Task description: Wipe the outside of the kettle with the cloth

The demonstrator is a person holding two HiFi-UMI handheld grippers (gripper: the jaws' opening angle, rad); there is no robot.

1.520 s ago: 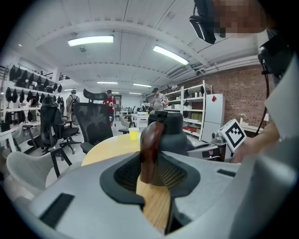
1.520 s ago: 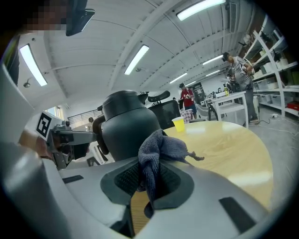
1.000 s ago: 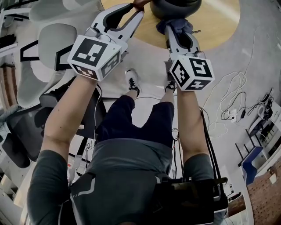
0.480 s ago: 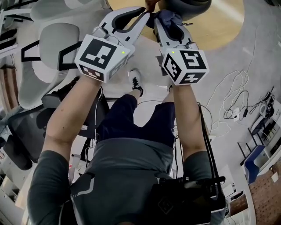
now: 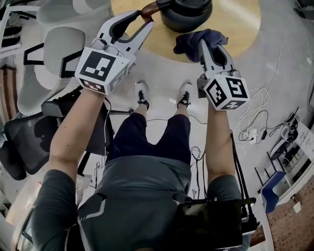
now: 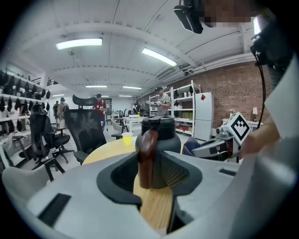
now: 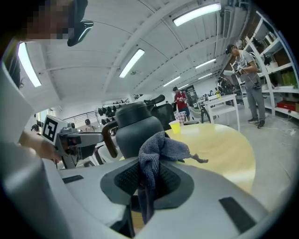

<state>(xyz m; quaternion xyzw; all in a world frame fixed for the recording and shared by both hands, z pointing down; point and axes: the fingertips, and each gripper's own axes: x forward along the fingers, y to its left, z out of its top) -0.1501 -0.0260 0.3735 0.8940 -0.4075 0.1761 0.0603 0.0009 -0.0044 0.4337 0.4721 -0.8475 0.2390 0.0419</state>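
Obs: kettle (image 5: pixel 186 14), dark, stands upright on the round wooden counter (image 5: pixel 240 27), with its brown handle (image 5: pixel 148 9) turned toward the person's left.

The left tongs (image 5: pixel 145 17) have just been opening. Their arms now stand wide with the handle between them, and the pads are not pressing it. Judgement: they are stationed there to steady the kettle against the push of wiping, but at present nothing is held.

The right tongs (image 5: pixel 203 46) are clamped on the grey-blue cloth (image 5: pixel 189 41). It bunches past the tips, leaving a soft wad forward for rubbing. The cloth sits near the kettle's right side, apart from it, so there is no wiping contact.

Room: an open workshop with strip lights (image 6: pixel 78 44), a brick wall (image 6: pixel 224 93), shelving (image 6: pixel 183 109) and black office chairs (image 6: pixel 86 130). The counter is pale wood grain; beyond the kettle stands a small yellow cup (image 7: pixel 174 126).
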